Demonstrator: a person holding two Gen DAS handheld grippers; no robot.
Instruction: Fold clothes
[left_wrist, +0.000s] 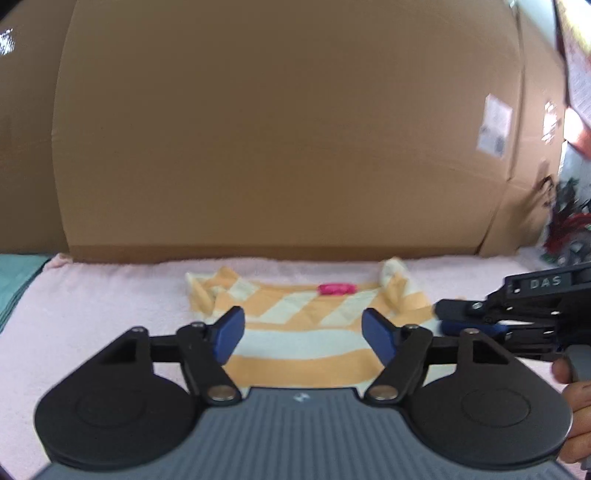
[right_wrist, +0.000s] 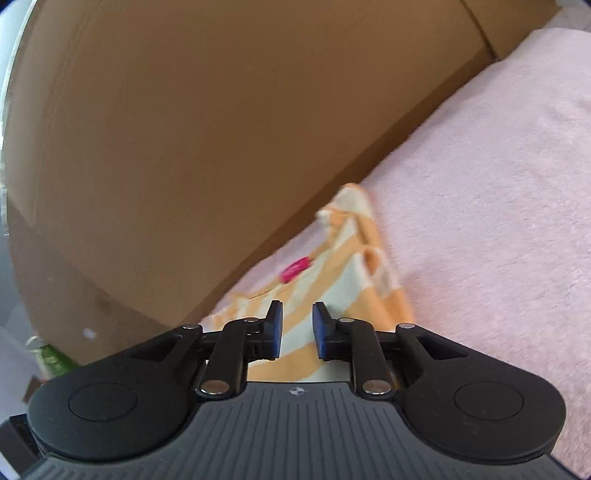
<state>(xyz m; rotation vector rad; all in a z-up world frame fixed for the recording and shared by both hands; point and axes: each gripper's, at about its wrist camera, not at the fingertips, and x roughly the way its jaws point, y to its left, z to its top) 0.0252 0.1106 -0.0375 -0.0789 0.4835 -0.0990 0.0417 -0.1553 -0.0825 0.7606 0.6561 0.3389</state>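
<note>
The left tongs (left_wrist: 303, 334) hung wide apart above the near hem. The right tongs (right_wrist: 297, 328) stood slightly parted, gripping nothing. An orange-and-cream striped garment (left_wrist: 299, 332) lay flat on the pink blanket (left_wrist: 92, 314), its pink-labelled neckline pointing toward the cardboard box (left_wrist: 277, 129).

Both wrist views look low along their tongs, sharing the striped garment (left_wrist: 295, 332).

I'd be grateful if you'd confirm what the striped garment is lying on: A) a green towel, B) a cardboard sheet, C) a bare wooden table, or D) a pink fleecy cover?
D: the orange-and-cream striped garment lies spread flat on the pink fleecy cover, with the cardboard box standing behind it.
</note>
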